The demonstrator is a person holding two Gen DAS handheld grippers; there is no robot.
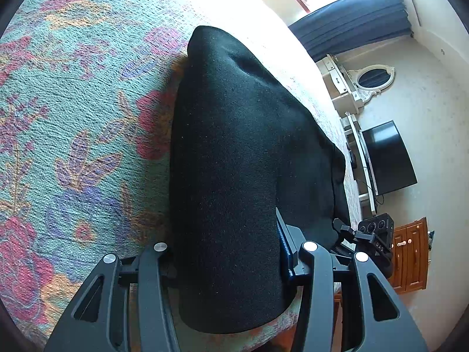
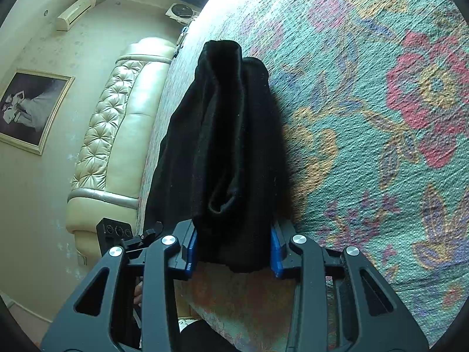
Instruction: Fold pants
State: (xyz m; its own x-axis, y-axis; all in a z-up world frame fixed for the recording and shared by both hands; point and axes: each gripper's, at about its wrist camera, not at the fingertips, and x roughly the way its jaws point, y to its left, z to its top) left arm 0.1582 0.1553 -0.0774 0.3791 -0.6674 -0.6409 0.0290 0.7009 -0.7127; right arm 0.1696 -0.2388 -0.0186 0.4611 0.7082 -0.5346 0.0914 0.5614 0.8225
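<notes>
1. My left hand-held gripper is part open, clamped on a thick fold of the pants.
2. My right hand-held gripper is likewise clamped on bunched pants.
3. From each gripper the pants run straight ahead, long axis forward, resting on the bed.
4. Open bedspread lies outboard; the bed edge is near, inboard.

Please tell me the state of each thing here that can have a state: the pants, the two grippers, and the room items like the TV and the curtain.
black pants: bunched in folded layers, lying on the bedspread, gripped at both near ends.
left gripper: shut on the pants.
right gripper: shut on the pants.
TV: screen dark, off.
curtain: gathered aside, window uncovered.
wooden cabinet: doors closed.
</notes>
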